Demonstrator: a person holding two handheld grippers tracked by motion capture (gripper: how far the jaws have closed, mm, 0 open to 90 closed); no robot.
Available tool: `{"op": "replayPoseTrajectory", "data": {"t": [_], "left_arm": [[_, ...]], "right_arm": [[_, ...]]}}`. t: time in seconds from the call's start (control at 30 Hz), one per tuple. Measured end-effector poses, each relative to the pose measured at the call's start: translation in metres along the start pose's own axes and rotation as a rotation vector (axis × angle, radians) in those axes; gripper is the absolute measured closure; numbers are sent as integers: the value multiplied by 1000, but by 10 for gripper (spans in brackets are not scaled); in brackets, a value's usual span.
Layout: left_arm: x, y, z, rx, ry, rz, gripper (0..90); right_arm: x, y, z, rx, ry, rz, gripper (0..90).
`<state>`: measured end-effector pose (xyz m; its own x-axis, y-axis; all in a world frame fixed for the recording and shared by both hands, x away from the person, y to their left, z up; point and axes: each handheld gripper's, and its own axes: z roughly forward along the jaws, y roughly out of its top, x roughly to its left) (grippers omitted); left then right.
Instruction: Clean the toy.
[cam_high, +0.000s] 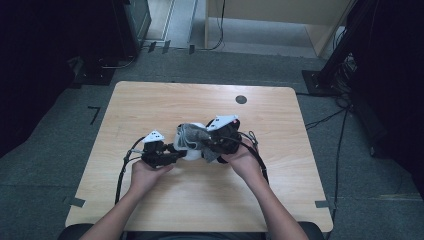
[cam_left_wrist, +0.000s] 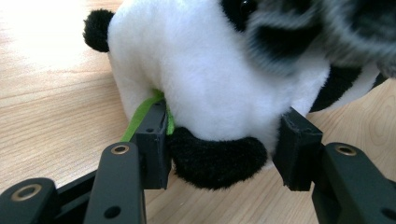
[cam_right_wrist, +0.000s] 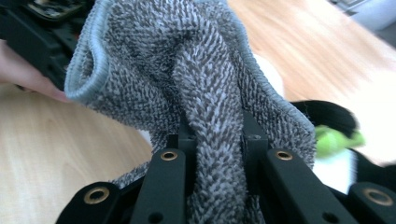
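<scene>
- Grey carpet surrounded a pale wooden table (cam_high: 150, 105), with dark equipment stands at 10 and 2 o'clock of the high view and a small round dark mark (cam_high: 241, 99) on the tabletop toward 12 o'clock.
- Near the middle of the table sat a plush panda (cam_high: 192, 150), white-bodied with black limbs, caught between the two tools.
- At 9 o'clock of the panda, the left gripper (cam_high: 172, 152) was held in the person's left hand (cam_high: 145, 174); its cable (cam_high: 121, 172) trailed back toward 7 o'clock.
- In the left gripper view, the jaws pressed in on the panda's (cam_left_wrist: 210, 84) lower body from either side, a black paw (cam_left_wrist: 217, 161) bulging out between them and a green ribbon (cam_left_wrist: 140, 116) pinned by the jaw at 9 o'clock.
- At 3 o'clock of the panda, the right gripper (cam_high: 210, 147) sat in the right hand (cam_high: 242, 160), a grey terry cloth (cam_high: 192, 134) draped over the toy's top.
- In the right gripper view, the jaws were clenched on a fold of that cloth (cam_right_wrist: 205, 93), which fanned upward toward 12 o'clock; the panda's black and green bits (cam_right_wrist: 336, 135) showed at 3 o'clock.
</scene>
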<state>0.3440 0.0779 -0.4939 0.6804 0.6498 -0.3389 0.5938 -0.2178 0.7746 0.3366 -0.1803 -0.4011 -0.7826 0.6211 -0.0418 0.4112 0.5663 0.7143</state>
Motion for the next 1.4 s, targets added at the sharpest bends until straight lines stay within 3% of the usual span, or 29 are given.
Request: {"op": "replayPoseTrajectory", "data": {"t": [0.1,0.17,0.27,0.4,0.57,0.63,0.87,0.93,1.03,1.2,1.4], "left_arm": [[0,0,0,3,3,3,460],[0,0,0,2,0,6,460],[0,0,0,2,2,9,458],[0,-1,0,3,3,9,455],[-1,-2,0,1,4,15,450],[-1,-2,-1,3,5,20,447],[-1,-2,-1,19,5,14,445],[-1,-2,-1,21,3,11,444],[0,-2,-1,21,3,7,443],[0,-2,-1,24,-2,8,435],[0,-2,-1,26,-7,-4,434]], "right_arm": [[-12,-4,-9,-11,-41,25,768],[-23,-9,-15,-20,-60,68,769],[-36,-18,-20,-44,-51,123,770],[-49,-24,-29,-65,-77,175,770],[-59,-29,-47,-140,-50,245,770],[-59,-29,-57,-178,-38,261,770],[-44,-26,-80,-227,-61,216,769],[-45,-26,-92,-262,-89,225,769],[-50,-31,-106,-291,-80,259,770],[-41,-43,-99,-248,-64,246,769],[-24,-54,-82,-208,-2,248,767]]}}
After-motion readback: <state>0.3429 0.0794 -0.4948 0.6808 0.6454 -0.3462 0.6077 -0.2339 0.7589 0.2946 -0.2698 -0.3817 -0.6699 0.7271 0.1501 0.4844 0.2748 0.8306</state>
